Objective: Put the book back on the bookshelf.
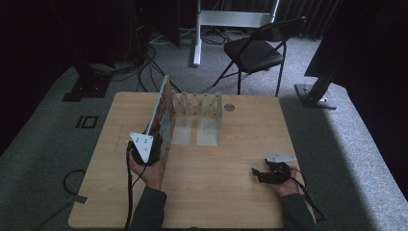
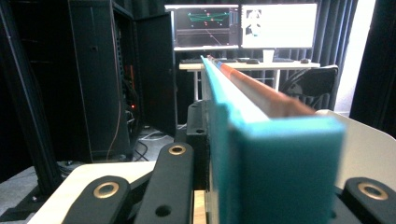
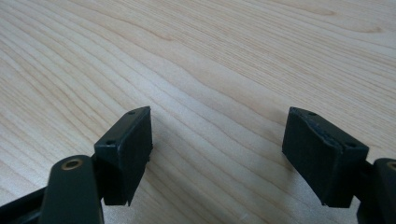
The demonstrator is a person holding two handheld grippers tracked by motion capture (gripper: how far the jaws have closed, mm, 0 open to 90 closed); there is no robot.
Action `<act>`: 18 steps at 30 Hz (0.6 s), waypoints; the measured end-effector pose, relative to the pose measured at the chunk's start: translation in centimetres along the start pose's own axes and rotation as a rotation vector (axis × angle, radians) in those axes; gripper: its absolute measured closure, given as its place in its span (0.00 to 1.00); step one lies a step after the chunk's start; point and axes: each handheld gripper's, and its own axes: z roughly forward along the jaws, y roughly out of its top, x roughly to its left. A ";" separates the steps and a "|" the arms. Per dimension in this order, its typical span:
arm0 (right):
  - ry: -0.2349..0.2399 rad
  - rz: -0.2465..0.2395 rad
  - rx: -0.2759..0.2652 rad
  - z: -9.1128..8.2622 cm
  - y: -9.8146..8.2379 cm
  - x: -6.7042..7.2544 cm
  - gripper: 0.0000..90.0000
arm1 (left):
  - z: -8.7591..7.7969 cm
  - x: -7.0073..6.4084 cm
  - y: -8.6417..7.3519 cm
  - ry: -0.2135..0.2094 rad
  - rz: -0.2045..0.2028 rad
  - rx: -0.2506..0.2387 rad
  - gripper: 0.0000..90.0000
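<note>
a: what does the book point(image 1: 163, 115) look like?
b: thin and flat, teal edge, a busy colourful cover. it stands on edge on the left half of the table point(image 1: 231, 192), its far end reaching a clear slotted rack point(image 1: 198, 104).
a: who has it?
b: the left gripper point(image 1: 144, 147), jaws clamped on its near end.
a: the other one?
b: the right gripper point(image 1: 262, 173) rests low near the table's right front, jaws spread wide, nothing between them.

Both grippers point(image 1: 144, 151) point(image 1: 262, 174) are black with brass-ringed pivots, grey triangular top plates, black trailing cables; sleeves point(image 1: 149, 209) dark grey.
</note>
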 end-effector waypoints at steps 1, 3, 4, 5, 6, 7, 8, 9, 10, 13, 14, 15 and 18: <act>0.000 0.000 0.000 0.0 0.0 0.0 0.27 | 0.0 0.0 -0.1 0.002 0.000 -0.002 0.89; 0.000 0.000 0.000 0.0 0.0 0.0 0.27 | 0.1 -0.1 -0.1 0.001 0.005 -0.004 0.89; 0.000 0.000 0.000 0.0 0.0 0.0 0.27 | 0.2 -0.1 -0.2 -0.001 0.012 -0.007 0.89; 0.000 0.001 0.000 0.0 0.0 0.0 0.27 | 0.3 -0.1 -0.2 0.000 0.010 -0.009 0.89; 0.000 0.000 0.000 0.0 0.0 0.0 0.27 | 0.4 -0.2 -0.2 0.002 0.010 -0.008 0.89; 0.000 0.000 0.000 0.0 0.0 0.0 0.27 | 0.4 -0.2 -0.3 0.003 0.008 -0.010 0.89; 0.000 0.000 0.000 0.0 0.0 0.0 0.27 | 0.4 -0.2 -0.3 0.003 0.008 -0.010 0.89; 0.000 0.000 0.000 0.0 0.0 0.0 0.27 | 0.4 -0.2 -0.3 0.003 0.008 -0.010 0.89; 0.000 0.000 0.000 0.0 0.0 0.0 0.27 | 0.5 -0.3 -0.3 0.003 0.011 -0.016 0.89; 0.000 0.000 0.000 0.0 0.0 0.0 0.27 | 0.5 -0.4 -0.4 0.005 0.010 -0.020 0.89; 0.000 0.000 0.000 0.0 0.0 0.0 0.27 | 0.5 -0.4 -0.4 0.005 0.008 -0.022 0.89; 0.000 0.000 0.000 0.0 0.0 0.0 0.27 | 0.6 -0.4 -0.4 0.005 0.007 -0.023 0.89; 0.000 0.000 0.000 0.0 0.0 0.0 0.27 | 0.6 -0.5 -0.4 0.005 0.005 -0.023 0.89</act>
